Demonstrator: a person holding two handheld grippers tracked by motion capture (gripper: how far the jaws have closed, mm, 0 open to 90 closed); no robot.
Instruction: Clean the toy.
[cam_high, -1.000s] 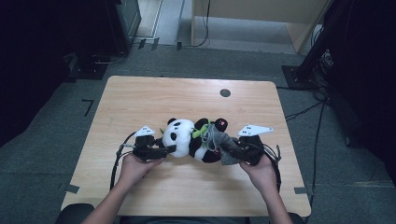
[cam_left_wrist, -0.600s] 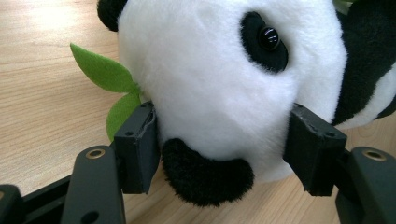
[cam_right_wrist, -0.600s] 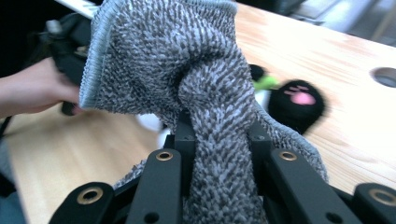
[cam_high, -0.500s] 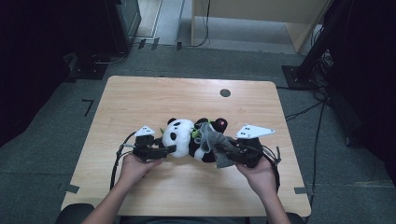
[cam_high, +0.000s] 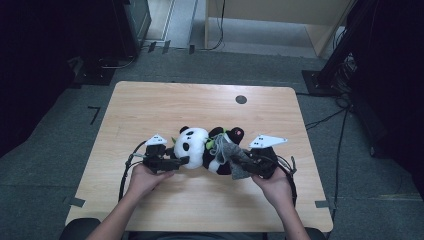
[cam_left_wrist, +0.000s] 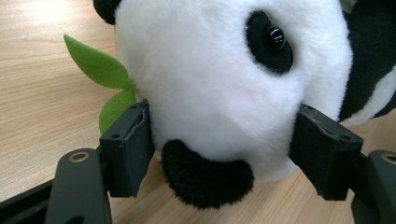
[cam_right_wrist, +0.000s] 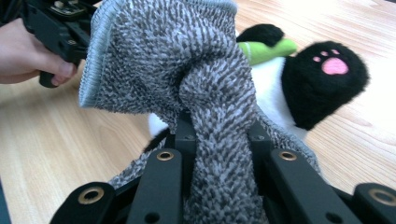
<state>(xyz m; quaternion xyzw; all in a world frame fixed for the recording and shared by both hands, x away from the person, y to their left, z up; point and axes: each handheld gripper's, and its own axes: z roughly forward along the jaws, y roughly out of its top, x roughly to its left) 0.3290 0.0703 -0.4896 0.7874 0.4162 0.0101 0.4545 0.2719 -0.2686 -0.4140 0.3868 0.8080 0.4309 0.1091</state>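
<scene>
Jaws of the left gripper (cam_left_wrist: 219, 154) stand on either side of the plush panda's (cam_high: 207, 150) white head and have just been opening; in the left gripper view the right pad sits at the fur's edge and the left pad is just beside the cheek, so a firm press cannot be made out. Jaws of the right gripper (cam_right_wrist: 219, 135) are closed tight on a fold of the grey knitted cloth (cam_right_wrist: 187, 70), which bunches up out of them and drapes over the panda's body.

Lying on its back near the middle of the wooden table (cam_high: 165, 105), a little toward the person's edge, the panda has its long axis running across the table from left to right: the head points toward the left gripper (cam_high: 172, 161), the black legs toward the right gripper (cam_high: 250, 165). In the right gripper view a black paw (cam_right_wrist: 327, 79) with a pink pad sticks up beside the cloth, and a green felt piece (cam_right_wrist: 266, 49) shows at the chest. Two green felt leaves (cam_left_wrist: 105, 79) poke out beside the head in the left gripper view.

Each gripper is held in a hand (cam_high: 145, 180) coming in from the near edge, cables trailing behind. A small dark round spot (cam_high: 241, 99) marks the table's far side, well apart from the toy.
</scene>
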